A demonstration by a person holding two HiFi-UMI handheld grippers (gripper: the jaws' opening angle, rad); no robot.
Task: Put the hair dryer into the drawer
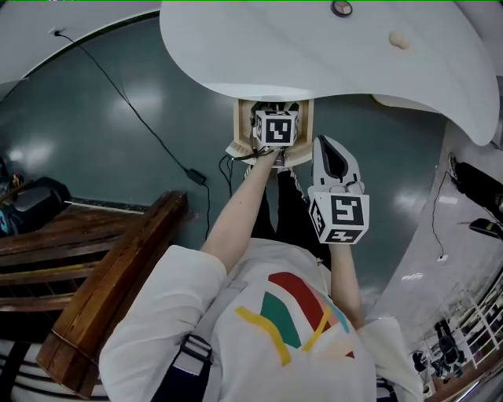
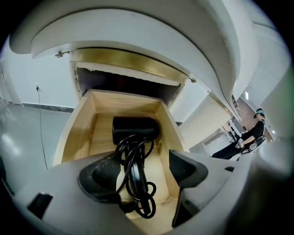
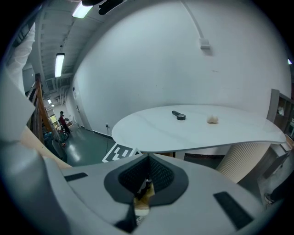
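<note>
The black hair dryer [image 2: 135, 128] lies inside the open wooden drawer [image 2: 80, 124], its cord [image 2: 135, 183] coiled toward the front. My left gripper [image 2: 144, 172] hovers just above the drawer's front with both jaws wide apart, and the cord runs loose between them. In the head view the left gripper [image 1: 275, 128] covers the drawer [image 1: 240, 126] under the white table [image 1: 259, 47], hiding the dryer. My right gripper [image 1: 330, 145] stays to the right of the drawer, raised and shut on nothing. Its pads [image 3: 161, 176] meet in front of the table [image 3: 197, 133].
A small black round object [image 1: 341, 8] and a beige lump [image 1: 399, 38] lie on the tabletop. A dark wooden bench [image 1: 118, 267] stands at the left. A black cable [image 1: 141, 118] with an adapter [image 1: 196, 177] trails over the grey-green floor.
</note>
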